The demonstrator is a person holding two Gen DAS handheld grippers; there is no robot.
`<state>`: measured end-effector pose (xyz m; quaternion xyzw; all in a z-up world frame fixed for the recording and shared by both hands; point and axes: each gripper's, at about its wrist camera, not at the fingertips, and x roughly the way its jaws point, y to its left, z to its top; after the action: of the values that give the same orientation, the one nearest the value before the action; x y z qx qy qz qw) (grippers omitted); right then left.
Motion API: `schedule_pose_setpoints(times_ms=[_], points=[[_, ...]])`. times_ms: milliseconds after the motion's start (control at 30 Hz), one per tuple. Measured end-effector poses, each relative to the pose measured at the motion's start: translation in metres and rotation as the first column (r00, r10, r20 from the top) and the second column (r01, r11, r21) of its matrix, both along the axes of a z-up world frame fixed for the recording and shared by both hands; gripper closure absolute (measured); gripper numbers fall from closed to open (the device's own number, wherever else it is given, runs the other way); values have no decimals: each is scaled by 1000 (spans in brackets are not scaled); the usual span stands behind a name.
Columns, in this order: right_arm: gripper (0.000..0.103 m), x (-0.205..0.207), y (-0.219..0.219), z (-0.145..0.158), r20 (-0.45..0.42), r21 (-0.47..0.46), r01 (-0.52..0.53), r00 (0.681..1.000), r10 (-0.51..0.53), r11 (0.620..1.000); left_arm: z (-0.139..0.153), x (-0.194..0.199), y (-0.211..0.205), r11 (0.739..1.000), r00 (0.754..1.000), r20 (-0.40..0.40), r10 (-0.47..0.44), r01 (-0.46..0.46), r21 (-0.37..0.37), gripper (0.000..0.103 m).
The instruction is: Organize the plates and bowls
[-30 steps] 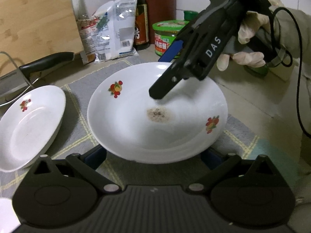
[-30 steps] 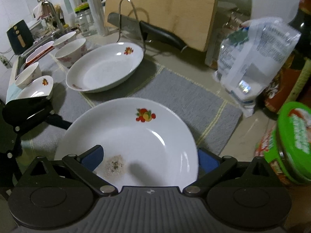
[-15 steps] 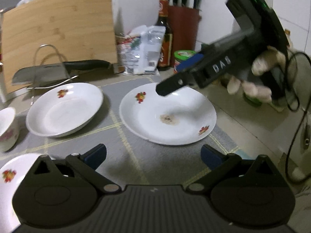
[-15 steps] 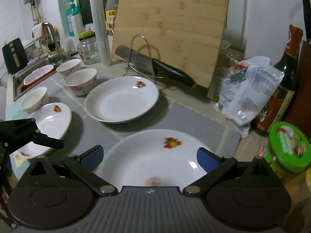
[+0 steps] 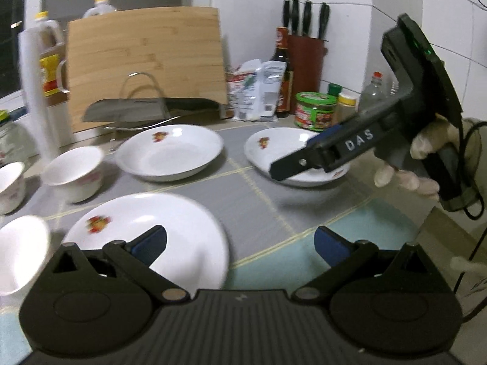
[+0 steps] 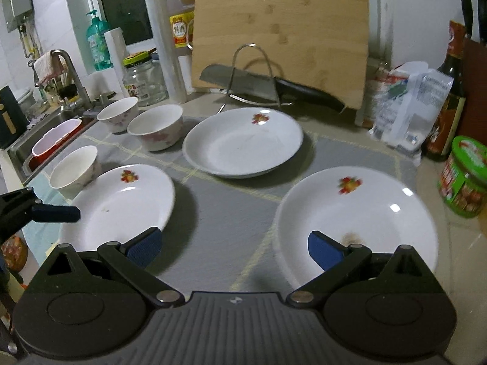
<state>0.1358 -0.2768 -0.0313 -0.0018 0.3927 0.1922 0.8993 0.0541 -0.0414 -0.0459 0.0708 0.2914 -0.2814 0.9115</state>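
Three white plates with a fruit print lie on a grey mat: a stained one at the right (image 6: 359, 213) (image 5: 292, 158), one at the back middle (image 6: 243, 143) (image 5: 170, 152), one at the front left (image 6: 118, 203) (image 5: 152, 234). Three white bowls stand at the left, the largest (image 6: 156, 126) (image 5: 73, 172) beside the back plate. My left gripper (image 5: 239, 241) is open and empty above the front-left plate's right edge. My right gripper (image 6: 232, 245) is open and empty, raised over the mat beside the stained plate.
A bamboo cutting board (image 6: 280, 30) and a cleaver on a wire rack (image 6: 252, 82) stand behind the plates. A green-lidded jar (image 6: 464, 176), sauce bottle and packets sit at the right. The sink (image 6: 45, 127) lies at the left.
Both grippers have pulled back and up from the stained plate. The left one has shifted left, so the front-left plate and the bowls come into its view.
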Motion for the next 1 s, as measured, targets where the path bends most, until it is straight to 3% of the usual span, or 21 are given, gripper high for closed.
schedule_pose_setpoints(times_ms=[333,567,900,1000], points=[[0,-17,50,-23,-60,37,40,997,-37,999,-12,-16,65,997,997,-15,70,-70,-14,1],[0,-20,80,-37,-119,47,31,993,-25,998,-40,-16,100,993,991,-72,112,-109,41,1],[0,-18,113,-49,-186,28,-30,982,35,999,-67,-3,112,996,989,-133,66,-57,64,1],[0,-16,119,-51,-199,20,-47,979,50,999,-68,-1,112,997,992,-117,47,-39,68,1]])
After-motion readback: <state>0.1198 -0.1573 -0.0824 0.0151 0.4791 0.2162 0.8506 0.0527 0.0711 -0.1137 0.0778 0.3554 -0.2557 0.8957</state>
